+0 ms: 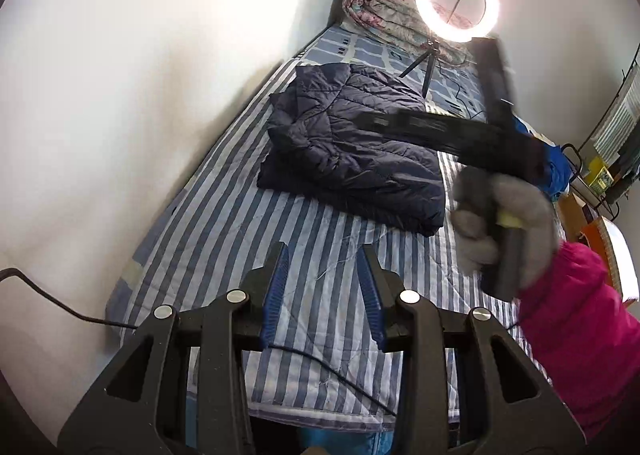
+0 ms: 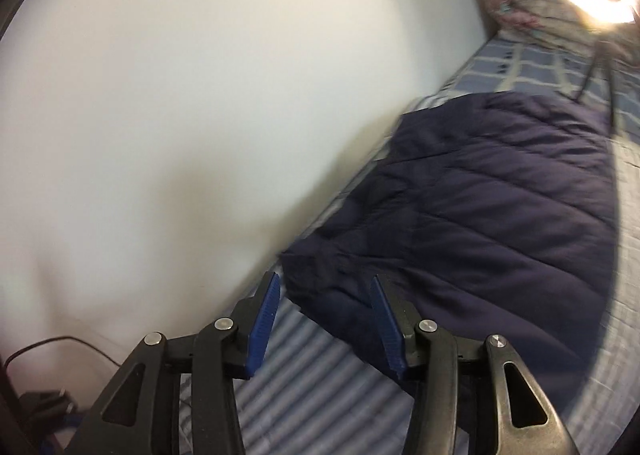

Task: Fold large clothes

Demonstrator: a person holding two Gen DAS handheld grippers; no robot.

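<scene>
Lying folded: puffy quilted navy jacket (image 1: 352, 143)

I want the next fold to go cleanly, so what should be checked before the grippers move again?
1. Right gripper jaws open with nothing between the pads: ok.
2. Left gripper empty, over the striped sheet: ok.
3. Navy jacket lies folded on the bed: ok.
4. Jacket clear of the ring light tripod: ok.
5. Loose cable out of the fold path: not ok.
6. Jacket's edges aligned: cannot tell.
</scene>
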